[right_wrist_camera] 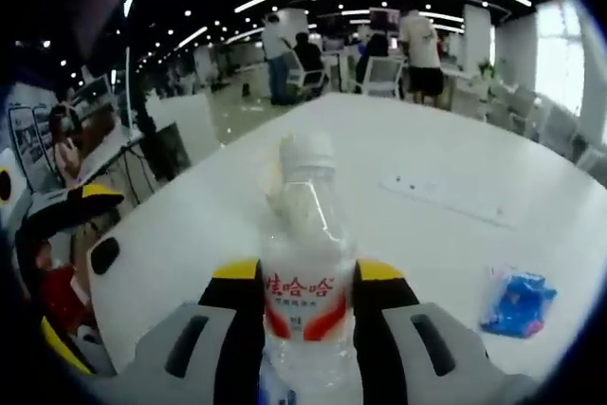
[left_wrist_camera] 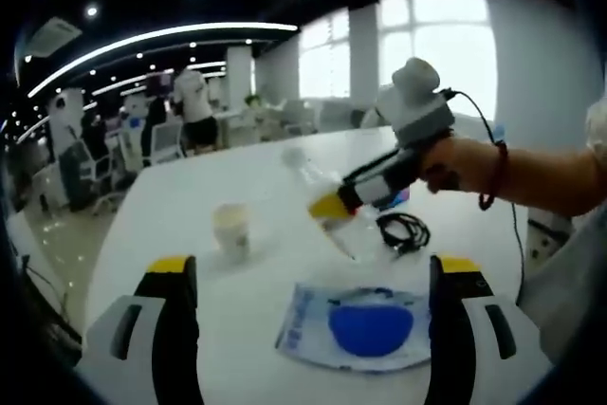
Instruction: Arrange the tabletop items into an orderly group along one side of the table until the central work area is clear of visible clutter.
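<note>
My right gripper point(right_wrist_camera: 305, 296) clamps a clear plastic water bottle with a red-and-white label point(right_wrist_camera: 305, 282) above the white table point(right_wrist_camera: 427, 139).

In the left gripper view, my left gripper point(left_wrist_camera: 313, 277) has its yellow-tipped jaws spread wide with nothing between them, low over a flat blue-and-white plastic packet point(left_wrist_camera: 356, 326). Beyond it stand a small pale paper cup point(left_wrist_camera: 230, 230) and a coiled black cable point(left_wrist_camera: 403, 231). The bottle tilts, held above the table. In the right gripper view, a small blue wrapped packet point(right_wrist_camera: 519, 303) lies to the bottle's right.
</note>
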